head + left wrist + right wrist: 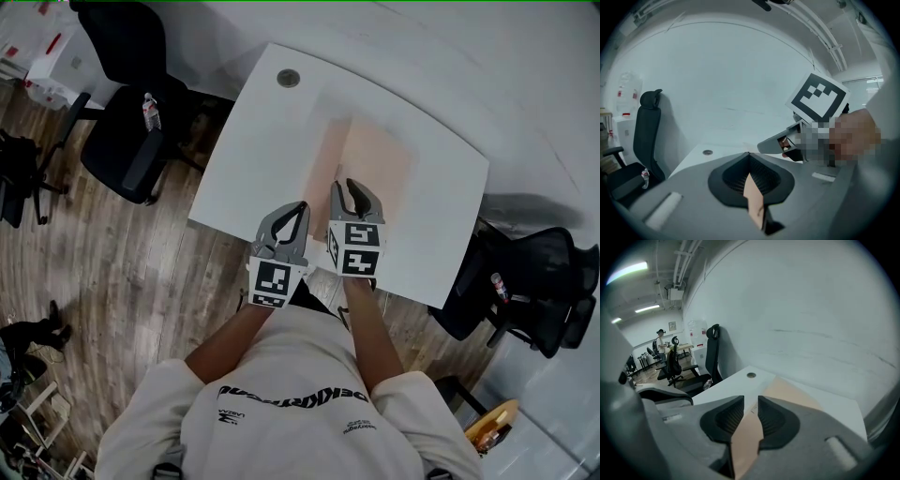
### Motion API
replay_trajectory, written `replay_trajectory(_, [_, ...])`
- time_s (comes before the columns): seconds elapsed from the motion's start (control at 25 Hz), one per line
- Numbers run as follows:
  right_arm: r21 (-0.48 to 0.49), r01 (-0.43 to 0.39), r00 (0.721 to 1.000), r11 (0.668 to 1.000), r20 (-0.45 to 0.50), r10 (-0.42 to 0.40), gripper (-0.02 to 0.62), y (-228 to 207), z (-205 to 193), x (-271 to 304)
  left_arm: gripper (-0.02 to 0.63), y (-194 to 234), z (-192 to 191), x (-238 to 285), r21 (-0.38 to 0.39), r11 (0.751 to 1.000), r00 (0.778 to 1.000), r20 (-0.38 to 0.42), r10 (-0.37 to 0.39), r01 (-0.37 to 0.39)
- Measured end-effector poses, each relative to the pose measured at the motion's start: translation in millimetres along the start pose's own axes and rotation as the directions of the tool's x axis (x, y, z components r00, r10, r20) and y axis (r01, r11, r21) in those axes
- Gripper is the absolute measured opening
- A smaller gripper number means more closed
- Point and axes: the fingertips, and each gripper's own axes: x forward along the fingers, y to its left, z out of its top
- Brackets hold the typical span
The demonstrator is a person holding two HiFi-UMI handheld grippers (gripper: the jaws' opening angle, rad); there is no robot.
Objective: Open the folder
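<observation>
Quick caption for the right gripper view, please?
Right gripper, jaws apart, peach folder showing between them on the white table; black office chair beyond.

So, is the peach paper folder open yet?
Partly open: the left gripper pinches the peach paper folder's cover, raised off the white table; the rest lies flat.

Open tabletop [248, 159] both sides of folder [375, 155]; left chair [127, 141], right chair [534, 272] crowd its ends; grommet [289, 78] far corner.

shirt print [291, 398] illegible, no readable text
</observation>
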Motion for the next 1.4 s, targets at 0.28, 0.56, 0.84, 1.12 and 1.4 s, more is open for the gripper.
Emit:
replay_trajectory(0.28, [-0.013,0.023,0.996,1.000,-0.089,-0.025,0.132,-6.2,-5.7,23.8,-0.002,7.4,-12.9,6.7,-0.017,1.000,0.999,-0.028,0.021,-0.022])
replay_trajectory(0.56, [-0.029,0.048,0.989,0.998,-0.141,-0.051,0.151,-5.2,-10.3,44.1,-0.002,13.1,-28.1,11.8,-0.026,0.999,0.998,-0.058,0.021,-0.022])
replay_trajectory(0.84, [-0.085,0.080,0.976,0.993,-0.195,-0.096,0.182,-5.8,-19.9,58.3,-0.002,14.4,-34.3,15.2,-0.029,0.999,0.997,-0.074,0.017,-0.019])
replay_trajectory(1.12, [-0.099,0.111,0.976,0.989,-0.175,-0.127,0.183,-12.5,-20.1,53.4,-0.002,9.5,-48.4,19.2,-0.031,0.999,0.995,-0.103,0.003,-0.006])
replay_trajectory(1.4, [-0.096,0.125,0.982,0.987,-0.133,-0.137,0.137,-19.3,-9.4,38.6,-0.002,6.0,-58.8,29.8,-0.076,0.997,0.991,-0.130,-0.023,0.013])
